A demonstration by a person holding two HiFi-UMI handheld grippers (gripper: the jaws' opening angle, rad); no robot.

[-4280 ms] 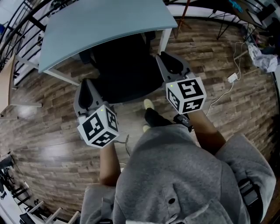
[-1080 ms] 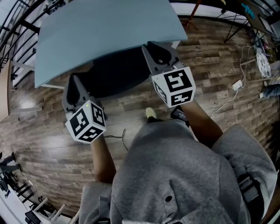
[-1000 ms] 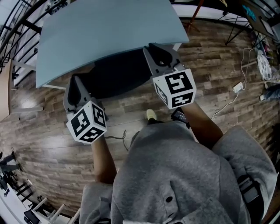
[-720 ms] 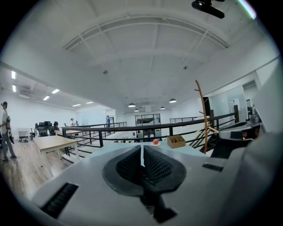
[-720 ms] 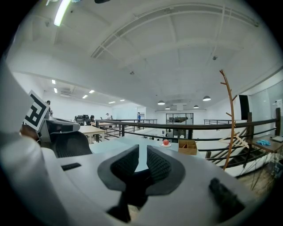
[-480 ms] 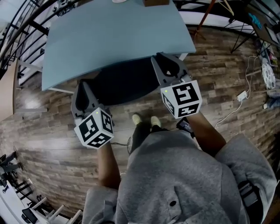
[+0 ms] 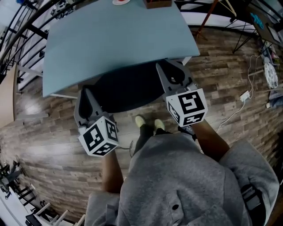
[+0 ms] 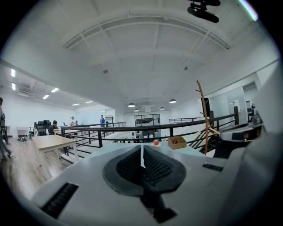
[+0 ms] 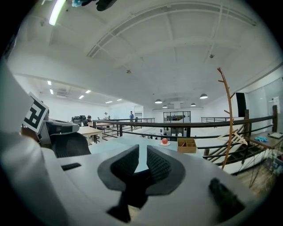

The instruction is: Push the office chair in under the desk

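An open-plan office on an upper level: a pale blue desk (image 7: 119, 39), a black office chair (image 7: 128, 90), a wood-plank floor (image 7: 53, 150), black railings (image 8: 132, 129), a distant work table (image 8: 48, 141) with people, and ceiling lights (image 8: 49, 92).

no readable text, no labels, no numbers

The tabletop (image 7: 115, 39) hides most of the black office chair (image 7: 126, 90). The head view's top edge cuts off a wooden box (image 7: 157, 3) and a small red item (image 7: 120, 1).
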